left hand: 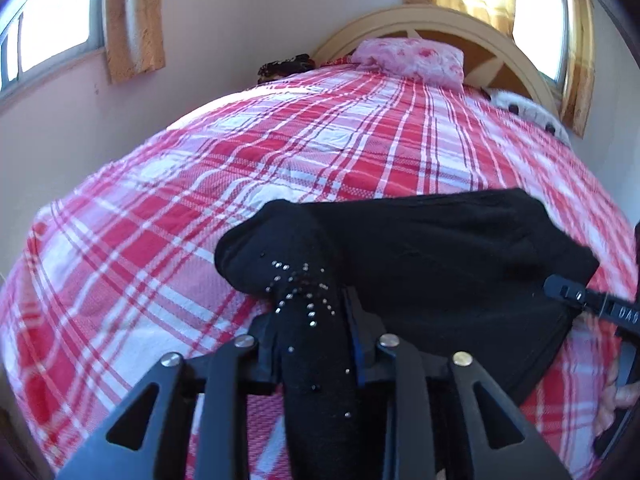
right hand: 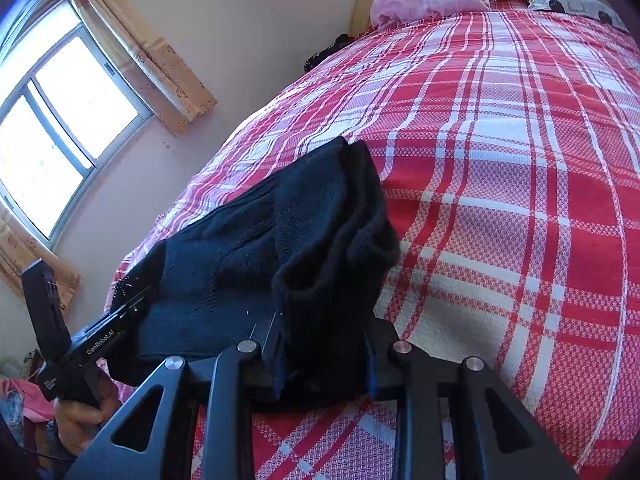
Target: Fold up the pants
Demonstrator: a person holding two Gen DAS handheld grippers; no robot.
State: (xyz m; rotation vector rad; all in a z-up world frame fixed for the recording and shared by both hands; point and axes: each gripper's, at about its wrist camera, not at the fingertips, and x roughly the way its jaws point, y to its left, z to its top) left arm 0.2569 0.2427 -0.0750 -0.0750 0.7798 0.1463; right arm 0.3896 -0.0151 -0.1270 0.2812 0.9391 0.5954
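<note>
A pair of black knitted pants (left hand: 440, 256), folded into a thick bundle, lies on a bed covered with a red, pink and white checked bedspread (left hand: 240, 152), in the lower middle of both views. In the left wrist view, the left gripper (left hand: 312, 320) sits at the bottom centre; a strip of the black fabric dotted with small silver studs (left hand: 300, 292) runs down between its black fingers and covers most of them, so whether the pads press the cloth cannot be made out. Its jaws stand at a narrow gap with the fabric between them. At the right edge of this view the black tip of the right gripper (left hand: 568, 292) meets the bundle's corner, and part of a hand (left hand: 620, 396) is cut off by the frame. In the right wrist view, the right gripper (right hand: 324, 360) at bottom centre has a thick fold of the black pants (right hand: 248, 264) bunched between narrowly spaced jaws, which appear closed on it; its fingertips are buried in the cloth. Only this view shows the whole left gripper body (right hand: 100, 336) at lower left with a hand (right hand: 80, 412) around its handle, and a large bright window (right hand: 56, 120) with beige patterned curtains (right hand: 160, 64). Both views show a pink floral pillow (left hand: 412, 58) against a cream arched headboard (left hand: 460, 20) at the top; a white dark-spotted item (left hand: 532, 114) beside it is too blurred to identify.
</note>
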